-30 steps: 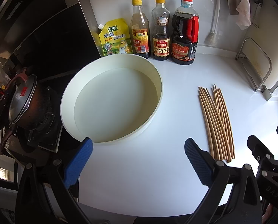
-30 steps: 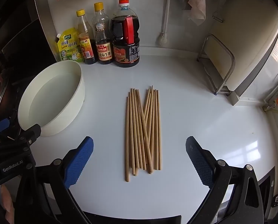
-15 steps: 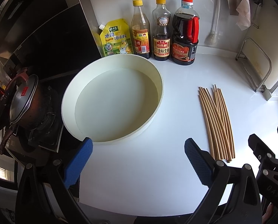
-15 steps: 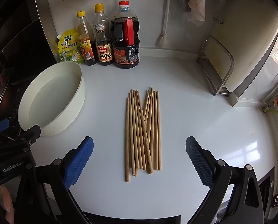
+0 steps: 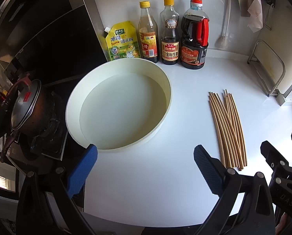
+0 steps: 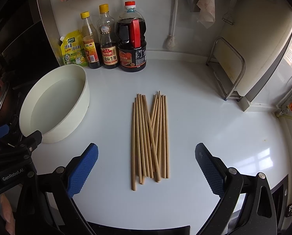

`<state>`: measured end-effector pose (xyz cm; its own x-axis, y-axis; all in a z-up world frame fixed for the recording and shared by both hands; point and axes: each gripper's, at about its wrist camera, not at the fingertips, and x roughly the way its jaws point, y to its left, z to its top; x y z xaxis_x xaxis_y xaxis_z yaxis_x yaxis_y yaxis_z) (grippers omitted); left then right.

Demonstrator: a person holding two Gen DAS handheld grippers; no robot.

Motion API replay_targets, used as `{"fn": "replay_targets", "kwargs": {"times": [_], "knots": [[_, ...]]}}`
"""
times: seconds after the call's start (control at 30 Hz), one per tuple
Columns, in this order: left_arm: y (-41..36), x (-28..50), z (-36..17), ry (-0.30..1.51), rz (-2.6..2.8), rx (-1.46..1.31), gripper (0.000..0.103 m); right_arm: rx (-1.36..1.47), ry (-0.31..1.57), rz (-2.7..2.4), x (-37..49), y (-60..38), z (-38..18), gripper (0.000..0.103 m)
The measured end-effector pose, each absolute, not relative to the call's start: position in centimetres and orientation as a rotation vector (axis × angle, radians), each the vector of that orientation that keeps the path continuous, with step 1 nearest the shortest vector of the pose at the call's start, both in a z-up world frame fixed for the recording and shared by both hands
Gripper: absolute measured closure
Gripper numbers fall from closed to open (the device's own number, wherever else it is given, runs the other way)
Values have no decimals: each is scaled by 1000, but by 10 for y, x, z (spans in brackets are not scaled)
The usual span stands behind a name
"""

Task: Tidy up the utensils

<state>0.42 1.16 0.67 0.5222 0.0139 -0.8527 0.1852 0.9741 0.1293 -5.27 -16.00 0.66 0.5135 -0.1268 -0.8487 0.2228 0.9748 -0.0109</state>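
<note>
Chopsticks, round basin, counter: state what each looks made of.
Chopsticks: likely bamboo or wood, with a matte, uniform tan colour and no shine. Round basin: probably plastic, though enamel is possible, with a smooth cream wall and soft sheen. Counter: glossy white, stone-like or laminate, mirroring a window.

Left black gripper with blue ribbed pads (image 5: 145,168): jaws spread wide, low in frame. Right black blue-padded gripper (image 6: 146,169): likewise wide apart, empty.
</note>
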Motion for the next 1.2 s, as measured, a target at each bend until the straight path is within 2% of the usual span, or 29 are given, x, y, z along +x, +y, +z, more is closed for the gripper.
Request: {"fn": "replay_targets", "kwargs": {"times": [1.2], "knots": [[10,2,8,1014,-99,215,6,96,995,-213,-53,-159,10,8]]}}
